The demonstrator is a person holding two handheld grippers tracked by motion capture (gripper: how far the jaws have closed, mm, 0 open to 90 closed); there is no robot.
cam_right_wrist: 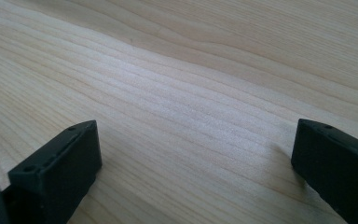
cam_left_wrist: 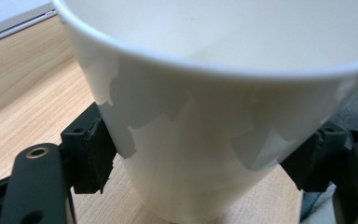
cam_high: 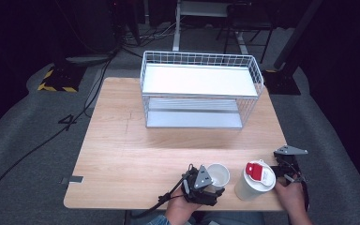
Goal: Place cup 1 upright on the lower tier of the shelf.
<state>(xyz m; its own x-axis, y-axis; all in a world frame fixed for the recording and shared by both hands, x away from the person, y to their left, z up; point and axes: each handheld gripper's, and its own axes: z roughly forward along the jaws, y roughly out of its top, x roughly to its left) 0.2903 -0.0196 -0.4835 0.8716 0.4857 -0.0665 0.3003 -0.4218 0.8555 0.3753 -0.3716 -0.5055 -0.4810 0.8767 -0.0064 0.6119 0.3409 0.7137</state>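
At the bottom centre of the high view, the left gripper [cam_high: 214, 183] is clamping its jaws on the white paper cup [cam_high: 218, 174], which is standing upright and open-topped on the wooden table [cam_high: 136, 150] close to the near edge. In the left gripper view the cup [cam_left_wrist: 214, 116] is taking up most of the frame, with a black pad pressing against its wall at lower left and another at lower right, and its base is resting on the wood. Just to the right of it in the high view, a taller white tumbler with a red-and-white lid [cam_high: 255, 180] is standing apart from the cup. The right gripper [cam_high: 290, 173] is sitting at the lower right of that view, near the table's corner and just beside the tumbler. In the right gripper view its jaws are standing wide, one at lower left and one at lower right, with bare wood grain [cam_right_wrist: 191, 93] between them. A white wire basket shelf [cam_high: 201, 89] is sitting in the upper centre, well apart from both hands.
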